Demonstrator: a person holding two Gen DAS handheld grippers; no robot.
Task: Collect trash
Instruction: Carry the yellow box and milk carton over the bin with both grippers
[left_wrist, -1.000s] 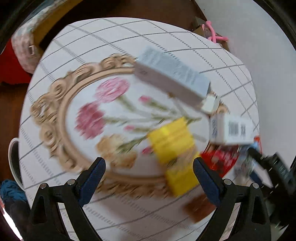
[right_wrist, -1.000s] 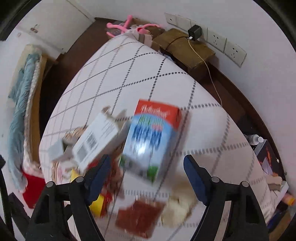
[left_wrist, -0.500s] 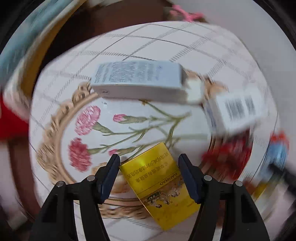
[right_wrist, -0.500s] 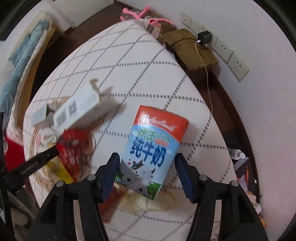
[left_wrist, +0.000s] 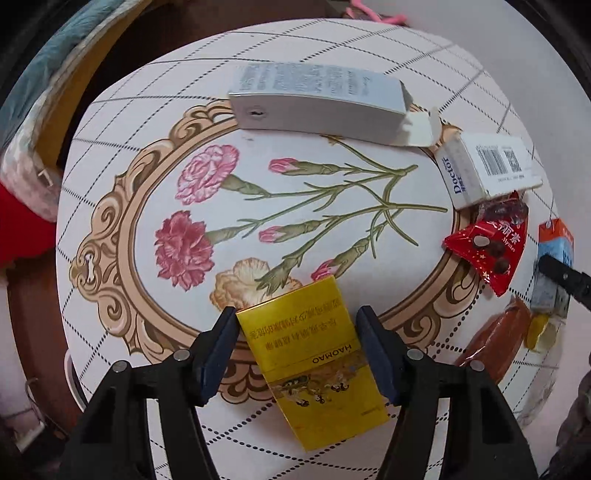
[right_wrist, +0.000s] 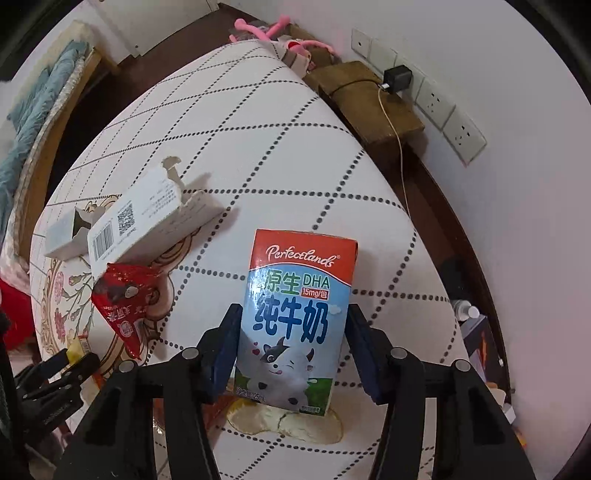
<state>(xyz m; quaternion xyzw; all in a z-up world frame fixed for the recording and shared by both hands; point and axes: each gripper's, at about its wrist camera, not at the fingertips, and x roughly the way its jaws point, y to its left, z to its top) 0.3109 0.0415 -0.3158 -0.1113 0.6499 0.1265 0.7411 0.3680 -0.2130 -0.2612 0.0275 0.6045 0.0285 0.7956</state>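
Trash lies on a round table with a flower-print cloth (left_wrist: 147, 122). My left gripper (left_wrist: 297, 349) has its jaws on both sides of a flat yellow cigarette pack (left_wrist: 314, 362); small gaps show at the pads. My right gripper (right_wrist: 291, 350) has its jaws around a small red-and-blue milk carton (right_wrist: 295, 317), which is lying flat, also with small gaps. The carton also shows at the far right of the left wrist view (left_wrist: 554, 266).
A long grey box (left_wrist: 317, 99), a white barcode box (left_wrist: 487, 170) and a red snack wrapper (left_wrist: 487, 251) lie across the table. An orange-brown wrapper (left_wrist: 495, 339) lies near the right edge. A pale wrapper (right_wrist: 284, 424) lies under the carton. A wall with sockets (right_wrist: 436, 99) stands behind.
Both grippers moved forward and down onto their items. The left jaws narrowed around the yellow pack, the right jaws around the milk carton.
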